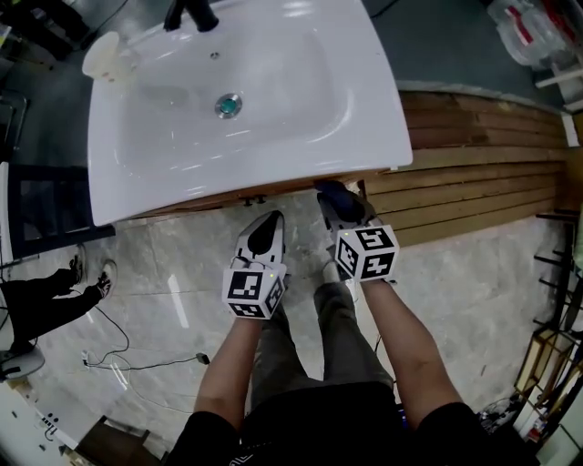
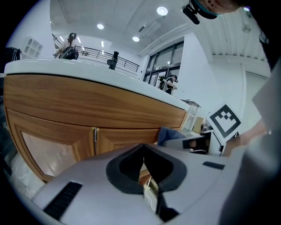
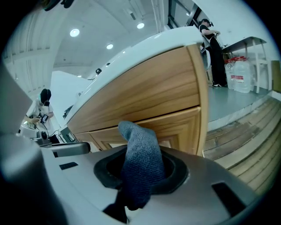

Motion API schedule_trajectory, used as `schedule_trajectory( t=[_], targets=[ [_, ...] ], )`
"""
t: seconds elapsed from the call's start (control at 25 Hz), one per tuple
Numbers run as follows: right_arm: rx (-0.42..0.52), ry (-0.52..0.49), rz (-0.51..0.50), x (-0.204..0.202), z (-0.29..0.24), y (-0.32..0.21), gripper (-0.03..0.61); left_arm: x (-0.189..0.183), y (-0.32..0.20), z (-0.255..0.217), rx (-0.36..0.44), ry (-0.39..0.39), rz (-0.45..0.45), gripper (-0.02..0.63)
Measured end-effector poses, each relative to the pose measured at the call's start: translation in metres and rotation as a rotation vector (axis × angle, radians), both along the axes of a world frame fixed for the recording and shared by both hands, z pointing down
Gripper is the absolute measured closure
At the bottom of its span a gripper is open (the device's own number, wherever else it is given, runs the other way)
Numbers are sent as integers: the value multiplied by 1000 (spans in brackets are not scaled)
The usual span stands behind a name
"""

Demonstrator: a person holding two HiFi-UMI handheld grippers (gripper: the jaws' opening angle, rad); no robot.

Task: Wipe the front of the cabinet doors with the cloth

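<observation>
Right hand-held gripper [image 3: 141,172]: cloth [image 3: 139,158] lengthwise toward cabinet doors [image 3: 178,126].

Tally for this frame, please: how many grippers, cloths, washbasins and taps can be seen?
Grippers: 2, the left gripper and the right gripper
Cloths: 1, the cloth, clamped in the right gripper's jaws
Washbasins: 1, the washbasin
Taps: 1, the tap
Total: 5
</observation>
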State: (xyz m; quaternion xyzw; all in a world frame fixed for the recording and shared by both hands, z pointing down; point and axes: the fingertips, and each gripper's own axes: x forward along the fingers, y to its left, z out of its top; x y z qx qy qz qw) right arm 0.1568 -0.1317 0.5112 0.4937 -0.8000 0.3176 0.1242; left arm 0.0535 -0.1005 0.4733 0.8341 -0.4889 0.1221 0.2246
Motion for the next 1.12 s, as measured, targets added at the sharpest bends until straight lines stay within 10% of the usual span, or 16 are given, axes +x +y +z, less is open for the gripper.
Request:
schedule_trajectory(
  t=[0.52,1.12],
  targets=[
    [-4,25,83,84,3,1,469,66,-9,8,-3,14,70,606],
    [-44,-15,-64,-31,20,32,469,-22,8,22,-29,-7,28,606]
  ],
)
